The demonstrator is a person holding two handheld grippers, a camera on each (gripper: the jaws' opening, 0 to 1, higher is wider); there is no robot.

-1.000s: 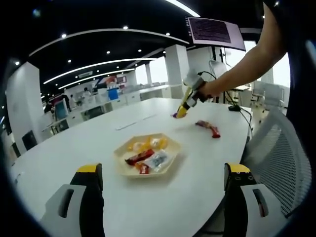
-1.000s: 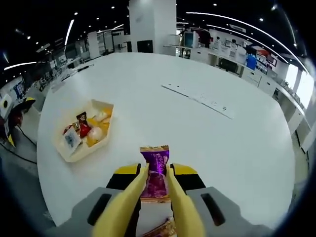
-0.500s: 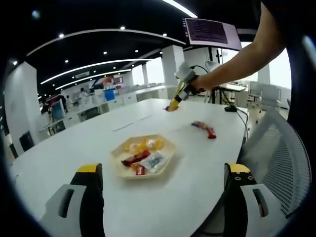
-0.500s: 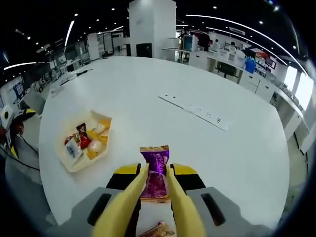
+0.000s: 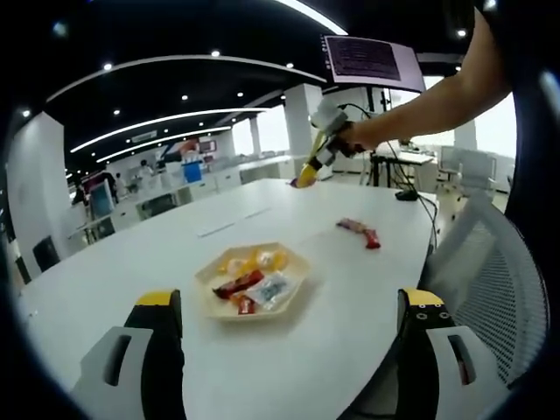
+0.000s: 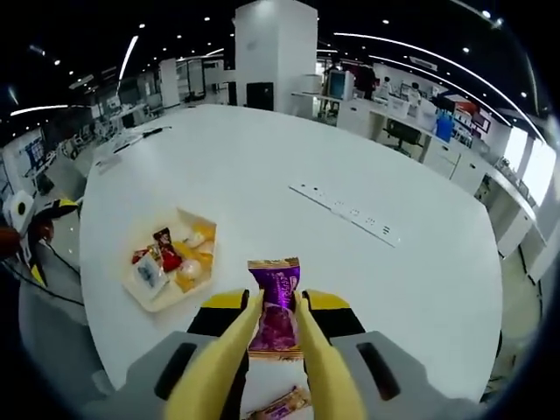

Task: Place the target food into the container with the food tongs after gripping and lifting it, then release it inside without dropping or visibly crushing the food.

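Purple foil marks the target: a wrapped snack (image 6: 276, 302) is clamped between the yellow tongs (image 6: 262, 350) carried by the right gripper (image 6: 276, 325), and it hangs clear above the white table (image 6: 289, 219), so the grip-and-lift portion of the task reads as complete. Transfer and release remain: the beige hexagonal tray (image 6: 149, 302) sits on the table forward and to the left in the right gripper view, well apart from the held snack, and already contains several wrapped sweets. The tong arms are pressed inward, touching both long edges of the wrapper; no visible buckling or crushing of the pack can be made out. In the left gripper view the same tongs (image 5: 308, 171) appear aloft over the far side of the table, above and beyond the tray (image 5: 297, 278), with a red wrapped bar (image 5: 359, 233) lying loose on the table to the tray's right. The left gripper (image 5: 289, 350) has its jaws spread wide, holding and touching nothing, positioned low near the table edge closest to the person
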